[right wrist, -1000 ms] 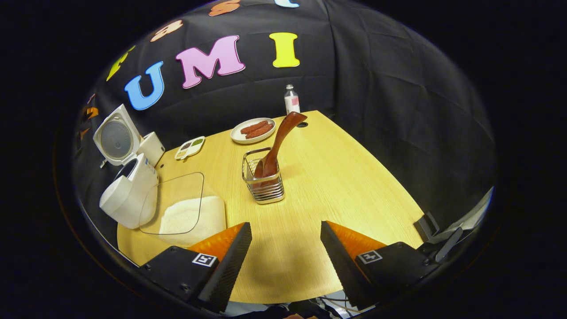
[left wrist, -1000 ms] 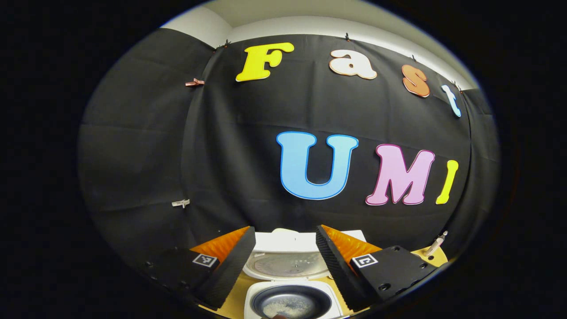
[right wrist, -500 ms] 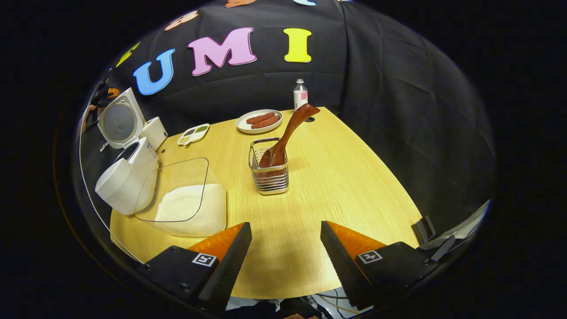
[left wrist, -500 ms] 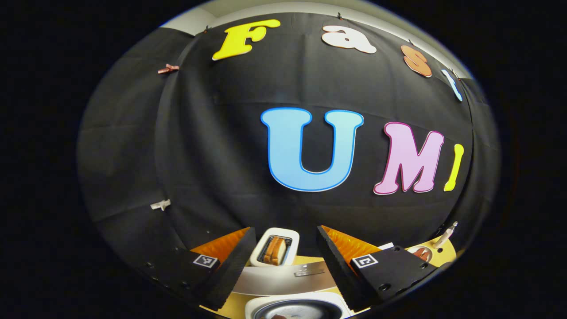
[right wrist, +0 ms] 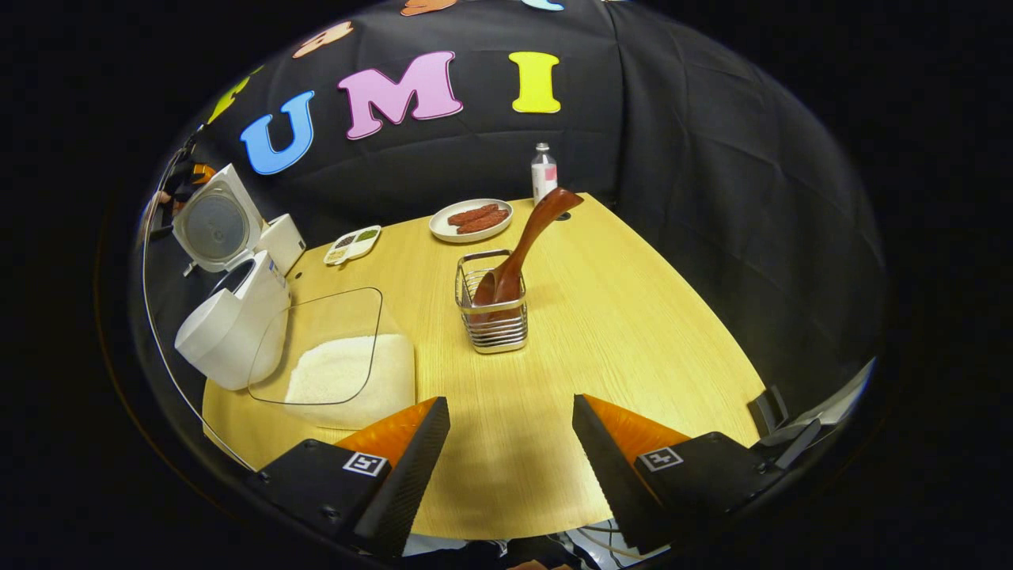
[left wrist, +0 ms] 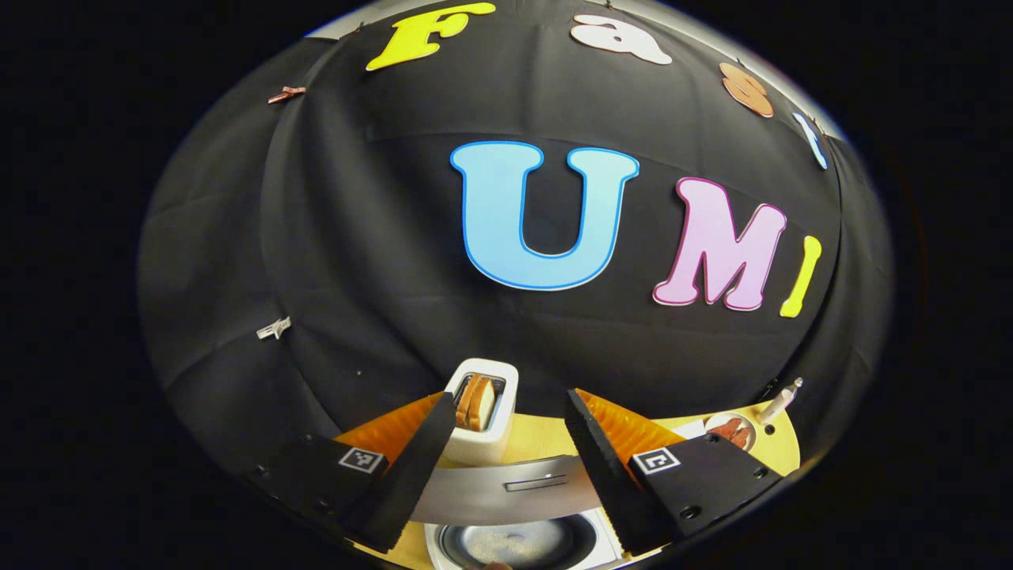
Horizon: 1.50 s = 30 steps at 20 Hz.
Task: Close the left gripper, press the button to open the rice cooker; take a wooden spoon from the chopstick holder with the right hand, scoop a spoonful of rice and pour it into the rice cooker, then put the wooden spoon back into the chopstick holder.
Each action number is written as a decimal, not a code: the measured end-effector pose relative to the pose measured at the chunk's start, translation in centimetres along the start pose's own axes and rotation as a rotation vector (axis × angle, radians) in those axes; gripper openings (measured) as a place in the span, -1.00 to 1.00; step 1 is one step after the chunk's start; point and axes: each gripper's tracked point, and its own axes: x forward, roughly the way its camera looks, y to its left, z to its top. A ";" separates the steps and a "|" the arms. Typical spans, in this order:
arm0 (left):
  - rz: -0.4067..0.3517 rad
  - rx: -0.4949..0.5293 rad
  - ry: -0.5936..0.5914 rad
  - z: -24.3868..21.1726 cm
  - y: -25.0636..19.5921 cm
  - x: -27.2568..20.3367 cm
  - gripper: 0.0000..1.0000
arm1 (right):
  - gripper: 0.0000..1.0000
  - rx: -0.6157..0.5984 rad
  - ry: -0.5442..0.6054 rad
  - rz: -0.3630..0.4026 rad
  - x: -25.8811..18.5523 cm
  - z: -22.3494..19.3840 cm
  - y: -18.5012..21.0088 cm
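In the right gripper view my right claw [right wrist: 510,443] stands with its jaws wide apart and empty above the near edge of the table [right wrist: 633,317]. I judge it is held back there because the wooden spoon [right wrist: 518,249] already stands bowl-down in the wire chopstick holder [right wrist: 492,313] near the middle of the table, its handle leaning to the far right. The rice cooker [right wrist: 229,317] sits at the left edge with its lid [right wrist: 215,228] tipped up, and the clear container of rice [right wrist: 340,372] lies just beside it, within easy reach of a scoop. In the left gripper view my left claw [left wrist: 506,451] is likewise parted and holds nothing, hanging above the cooker so that the lid's edge and the dark pot [left wrist: 518,546] show between its fingers. A few pale grains seem to lie in the pot, but the pot is cut off at the bottom. A toaster [left wrist: 480,412] with bread stands behind the cooker.
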 end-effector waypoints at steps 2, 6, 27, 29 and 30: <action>-0.011 -0.004 0.026 -1.4 -0.4 -1.2 1.00 | 0.98 -0.013 0.002 0.013 0.2 -0.2 0.4; -0.019 -0.006 0.050 -4.9 -1.1 -4.1 0.96 | 0.98 -0.045 0.010 0.047 0.1 -0.5 1.4; 0.052 0.057 0.045 -25.9 -2.4 -7.4 0.98 | 0.97 -0.135 0.036 0.062 -3.4 -4.2 1.9; 0.056 0.053 0.025 -25.9 -2.3 -7.5 1.00 | 0.98 -0.121 0.034 0.062 -3.3 -4.2 2.1; 0.061 0.059 0.013 -25.7 -2.4 -7.6 1.00 | 0.98 -0.116 0.030 0.060 -3.4 -4.1 2.1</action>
